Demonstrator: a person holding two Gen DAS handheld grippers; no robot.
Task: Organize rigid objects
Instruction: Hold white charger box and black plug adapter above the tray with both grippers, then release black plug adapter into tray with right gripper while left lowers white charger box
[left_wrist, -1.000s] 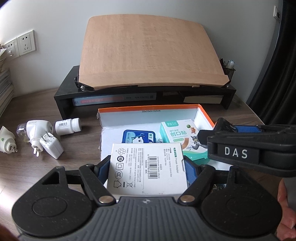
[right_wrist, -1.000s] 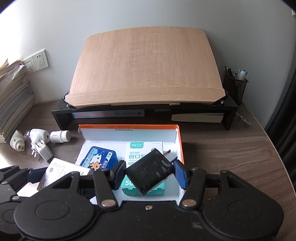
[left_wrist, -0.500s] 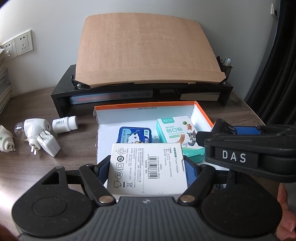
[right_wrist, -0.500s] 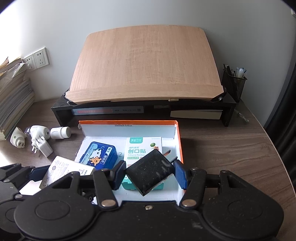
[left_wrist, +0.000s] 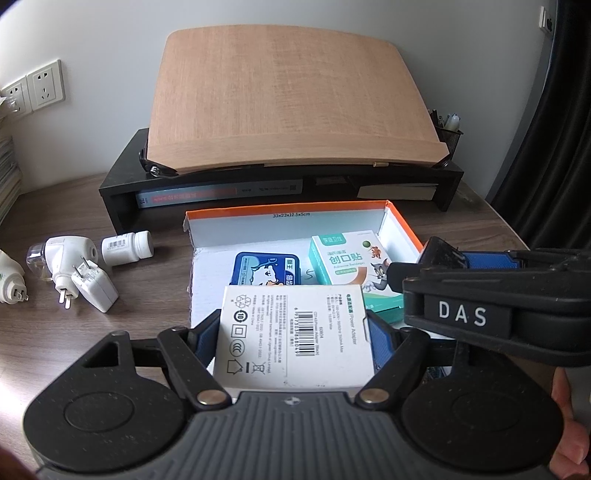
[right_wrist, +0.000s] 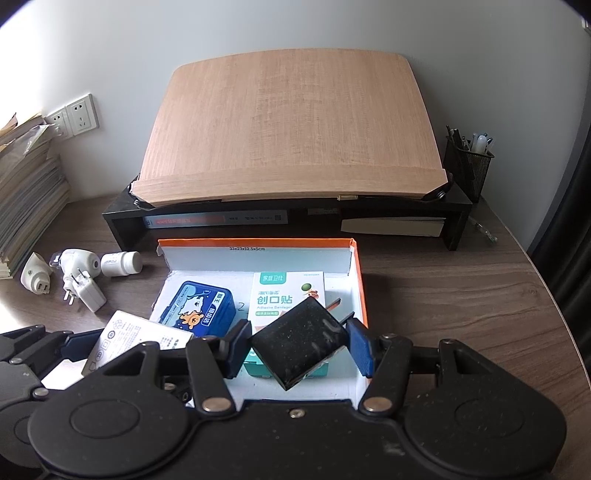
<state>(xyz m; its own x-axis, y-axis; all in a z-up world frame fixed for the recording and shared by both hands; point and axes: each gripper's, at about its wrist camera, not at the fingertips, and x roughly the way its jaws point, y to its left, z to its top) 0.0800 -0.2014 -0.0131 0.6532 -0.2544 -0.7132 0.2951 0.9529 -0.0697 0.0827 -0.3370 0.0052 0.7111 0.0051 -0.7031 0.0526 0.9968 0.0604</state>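
left gripper (left_wrist: 293, 328) clamps white cardboard box (left_wrist: 291, 332), label "Power Adapter" | right gripper (right_wrist: 295, 347), marked "DAS", clamps black plug adapter (right_wrist: 301, 345), prongs partly hidden | both over orange-rimmed open carton (right_wrist: 354, 280), "33x23x12.5x5cm"

Left gripper (left_wrist: 293, 328) clamping white adapter box (left_wrist: 293, 338), over orange-rimmed box (left_wrist: 284, 209)

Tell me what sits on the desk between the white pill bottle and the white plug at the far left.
In the left wrist view, between the pill bottle and the far-left plug lie a white plug-in device and a white charger.
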